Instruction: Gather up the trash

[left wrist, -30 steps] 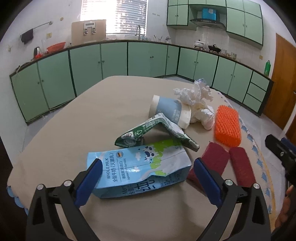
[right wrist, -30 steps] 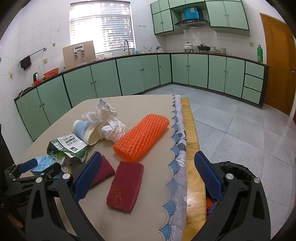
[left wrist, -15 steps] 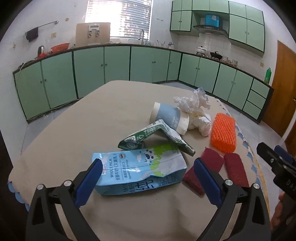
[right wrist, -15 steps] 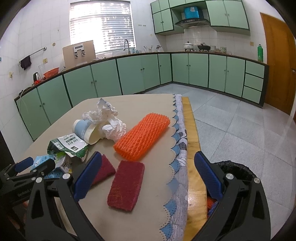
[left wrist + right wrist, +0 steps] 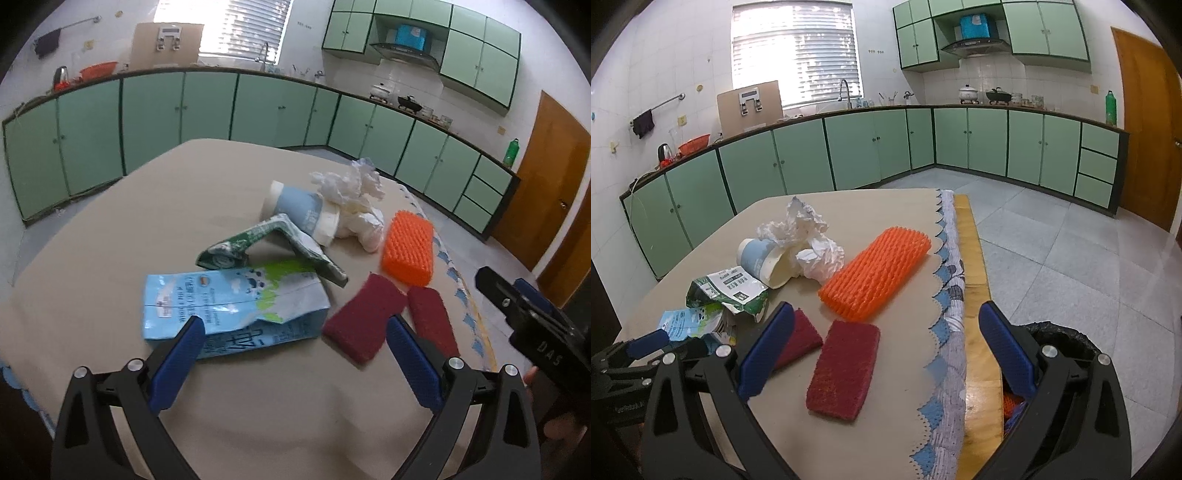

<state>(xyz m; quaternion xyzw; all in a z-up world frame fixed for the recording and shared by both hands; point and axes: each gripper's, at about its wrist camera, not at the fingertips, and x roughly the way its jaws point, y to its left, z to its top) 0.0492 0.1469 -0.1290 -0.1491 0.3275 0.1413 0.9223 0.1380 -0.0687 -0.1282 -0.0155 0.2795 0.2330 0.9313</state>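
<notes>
On the beige cloth-covered table (image 5: 110, 229), the trash was seen gathered toward the middle. At 9 o'clock of the group, a flattened light-blue milk carton (image 5: 229, 306) was laid just ahead of the left gripper (image 5: 293, 345), whose blue-padded jaws were spread wide and held nothing. At the carton's 12 o'clock, a bent green-and-white carton (image 5: 273, 240) was propped, touching a tipped blue-and-cream paper cup (image 5: 299, 212). Crumpled white tissue paper (image 5: 351, 195) was bunched against the cup at its 2 o'clock. Two dark-red rectangular scouring pads (image 5: 364, 317) were laid side by side at 4 o'clock, with an orange ribbed foam net sleeve (image 5: 408, 249) beyond them near the scalloped edge. The right gripper (image 5: 884, 343) was held apart, empty, above one red pad (image 5: 846, 369). A black-bagged trash bin (image 5: 1067, 339) was seen on the floor at 5 o'clock, partly hidden.
</notes>
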